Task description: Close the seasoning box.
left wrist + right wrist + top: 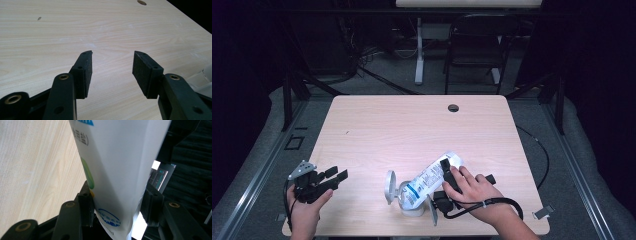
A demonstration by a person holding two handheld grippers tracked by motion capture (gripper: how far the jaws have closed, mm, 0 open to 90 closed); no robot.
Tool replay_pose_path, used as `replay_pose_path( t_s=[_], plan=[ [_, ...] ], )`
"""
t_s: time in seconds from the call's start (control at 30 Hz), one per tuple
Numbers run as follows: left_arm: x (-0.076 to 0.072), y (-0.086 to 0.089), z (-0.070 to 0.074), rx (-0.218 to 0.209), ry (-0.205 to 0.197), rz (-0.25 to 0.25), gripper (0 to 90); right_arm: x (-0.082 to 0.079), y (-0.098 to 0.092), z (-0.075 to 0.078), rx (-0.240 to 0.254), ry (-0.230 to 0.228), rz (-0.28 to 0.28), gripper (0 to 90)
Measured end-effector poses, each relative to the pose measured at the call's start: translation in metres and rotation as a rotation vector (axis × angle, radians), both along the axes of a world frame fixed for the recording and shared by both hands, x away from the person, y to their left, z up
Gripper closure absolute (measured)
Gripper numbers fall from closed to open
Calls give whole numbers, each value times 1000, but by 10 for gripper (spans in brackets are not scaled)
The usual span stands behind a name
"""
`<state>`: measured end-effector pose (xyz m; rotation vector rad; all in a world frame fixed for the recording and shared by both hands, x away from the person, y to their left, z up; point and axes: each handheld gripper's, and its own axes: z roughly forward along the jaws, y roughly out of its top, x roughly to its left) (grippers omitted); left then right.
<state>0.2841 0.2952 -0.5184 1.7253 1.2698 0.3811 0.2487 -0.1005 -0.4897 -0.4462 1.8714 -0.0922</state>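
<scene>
A white pouch (430, 178) with blue print lies tilted at the table's front, its lower end over a small white container (411, 208) whose round lid (389, 187) stands flipped up to the left. My right gripper (446, 169) is shut on the pouch's upper part. In the right gripper view, both pads press the white pouch (117, 170) from either side. My left gripper (339, 175) rests near the front left corner, open and holding nothing. In the left gripper view, its jaws (112, 65) stand apart over bare wood.
The light wooden table (387, 130) has a cable hole (453, 108) near its far edge. A dark chair (474, 45) and a white table leg (419, 55) stand beyond it. A black cable (492, 204) loops by the right wrist.
</scene>
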Motion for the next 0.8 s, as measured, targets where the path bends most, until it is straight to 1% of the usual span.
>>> replay_pose_path(
  t_s=[0.8],
  plan=[
    [0,0,-1,-6,-1,6,508,0,0,0,-6,-3,2,537]
  ],
)
